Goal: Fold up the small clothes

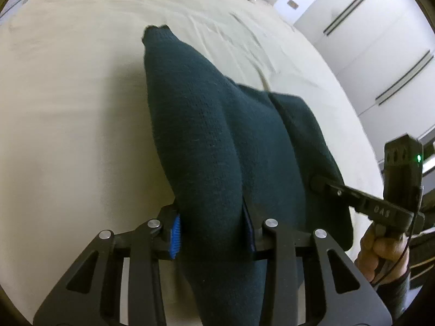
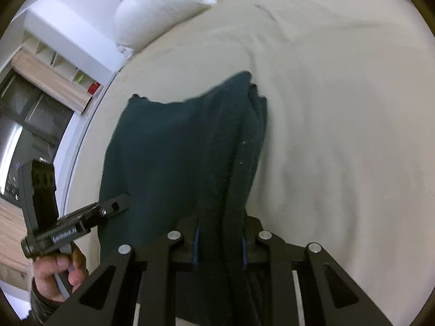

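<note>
Dark green knit garment (image 1: 206,141) runs up between the jaws of both grippers and hangs from them above the beige bed (image 1: 68,108). Left gripper (image 1: 213,233) is clamped on one bunched edge, the cloth filling the gap between its blue pads and spilling past them toward the camera. Right gripper (image 2: 220,244) pinches the other edge, folds of cloth gathered between its pads, the rest draping beyond them.

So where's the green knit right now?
The knit is pinched between both grippers, left and right, at its near edge, its far end trailing on the beige bed in both wrist views.
</note>
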### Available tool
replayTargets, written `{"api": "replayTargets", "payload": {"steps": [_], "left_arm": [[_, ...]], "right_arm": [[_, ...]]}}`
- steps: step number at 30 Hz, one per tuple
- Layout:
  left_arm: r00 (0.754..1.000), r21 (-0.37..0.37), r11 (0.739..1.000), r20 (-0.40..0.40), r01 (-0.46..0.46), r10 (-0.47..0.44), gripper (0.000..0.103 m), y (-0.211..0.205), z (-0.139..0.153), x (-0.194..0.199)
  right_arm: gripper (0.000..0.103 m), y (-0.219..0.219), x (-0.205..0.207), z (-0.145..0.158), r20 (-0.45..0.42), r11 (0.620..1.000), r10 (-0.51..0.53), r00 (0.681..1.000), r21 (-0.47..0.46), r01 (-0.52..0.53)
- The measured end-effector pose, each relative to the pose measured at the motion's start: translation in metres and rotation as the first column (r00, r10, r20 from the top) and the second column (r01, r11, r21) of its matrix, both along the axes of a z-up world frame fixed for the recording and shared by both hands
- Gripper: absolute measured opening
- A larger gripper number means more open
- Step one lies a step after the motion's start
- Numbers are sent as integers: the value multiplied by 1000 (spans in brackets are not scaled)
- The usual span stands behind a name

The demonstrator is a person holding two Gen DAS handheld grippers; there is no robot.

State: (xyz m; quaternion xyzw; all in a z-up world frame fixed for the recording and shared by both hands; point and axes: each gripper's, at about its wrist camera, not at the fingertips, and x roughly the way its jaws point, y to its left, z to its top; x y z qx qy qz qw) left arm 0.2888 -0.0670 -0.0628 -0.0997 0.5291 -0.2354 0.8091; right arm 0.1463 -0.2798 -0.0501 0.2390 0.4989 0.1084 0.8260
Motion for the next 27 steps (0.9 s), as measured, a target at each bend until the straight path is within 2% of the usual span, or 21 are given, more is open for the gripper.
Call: {"api": "replayTargets", "payload": {"steps": [3, 7, 11, 16, 20, 21, 23, 27], "left_arm": [[999, -5, 1000, 43, -16, 16, 34, 24, 24, -16], [996, 5, 999, 82, -34, 33, 34, 64, 51, -49], [995, 18, 998, 86, -57, 55, 34, 105, 54, -81], [995, 23, 996, 47, -87, 86, 35, 145, 29, -109], [997, 45, 996, 4, -78, 78, 39, 155, -19, -116], [996, 23, 996, 10, -86, 86, 41, 160, -27, -119], [996, -1, 996, 33, -88, 88, 44, 161, -30, -124], [994, 1, 996, 60, -94, 93, 55, 165, -38, -132]], "right_arm": [[23, 30, -15, 23, 49, 999, 38, 998, -33, -36], [23, 64, -30, 44, 93, 996, 84, 992, -21, -83], [23, 96, -38, 46, 95, 991, 133, 986, 4, -134], [23, 112, -51, 15, 58, 987, 144, 988, 66, -147], [23, 108, -55, -24, -1, 988, 104, 995, 115, -103], [23, 101, -56, -36, -6, 981, 82, 997, 174, -80], [26, 94, -60, -44, -12, 971, 60, 998, 234, -55], [33, 94, -64, -49, 19, 973, 74, 997, 219, -76]]}}
